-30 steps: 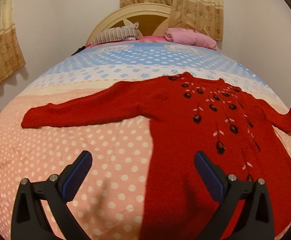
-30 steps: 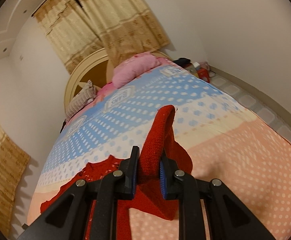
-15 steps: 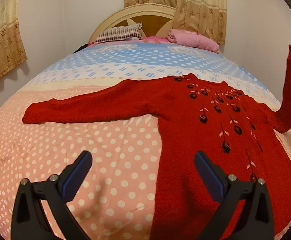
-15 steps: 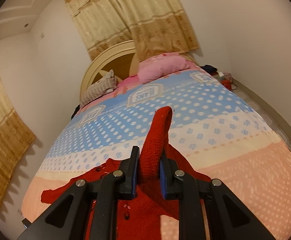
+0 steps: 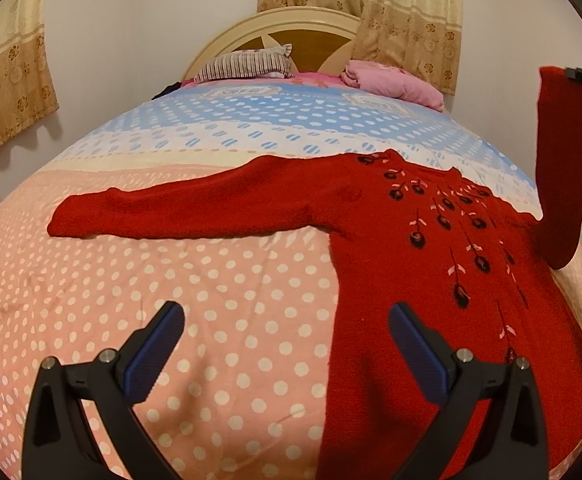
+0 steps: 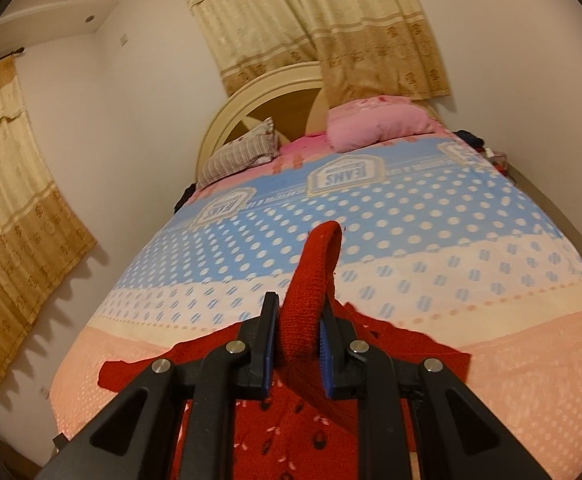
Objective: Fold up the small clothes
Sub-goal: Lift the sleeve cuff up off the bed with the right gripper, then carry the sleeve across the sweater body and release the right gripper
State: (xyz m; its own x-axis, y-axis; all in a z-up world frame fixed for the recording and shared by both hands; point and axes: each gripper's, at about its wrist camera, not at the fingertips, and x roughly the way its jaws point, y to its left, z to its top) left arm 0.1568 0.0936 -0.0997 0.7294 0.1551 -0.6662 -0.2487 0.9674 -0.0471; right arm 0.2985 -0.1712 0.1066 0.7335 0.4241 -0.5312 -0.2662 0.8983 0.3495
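A: Sweater (image 5: 431, 280) is lying face up on the bed (image 5: 211, 320), body spreading over the pink dotted part, neck pointing toward the headboard (image 5: 303, 36). One sleeve (image 5: 195, 212) is lying flat, stretching out to the side.

B: Other sleeve?

A: Other sleeve (image 5: 563, 168) is hanging in the air, rising from the shoulder. Right gripper (image 6: 299, 344) is pinching it near the cuff, jaws closing tight on the knit, cuff end (image 6: 323, 248) sticking up past the fingertips.

B: Left gripper?

A: Left gripper (image 5: 287, 344) is hovering above the bed near the hem, jaws standing wide apart, holding nothing. One finger (image 5: 419, 352) is showing over the red body, the other (image 5: 155, 348) over bare sheet.

B: Background?

A: Striped pillow (image 5: 247, 64) and pink pillow (image 5: 391, 82) are sitting by the headboard, curtains (image 5: 407, 16) hanging behind.
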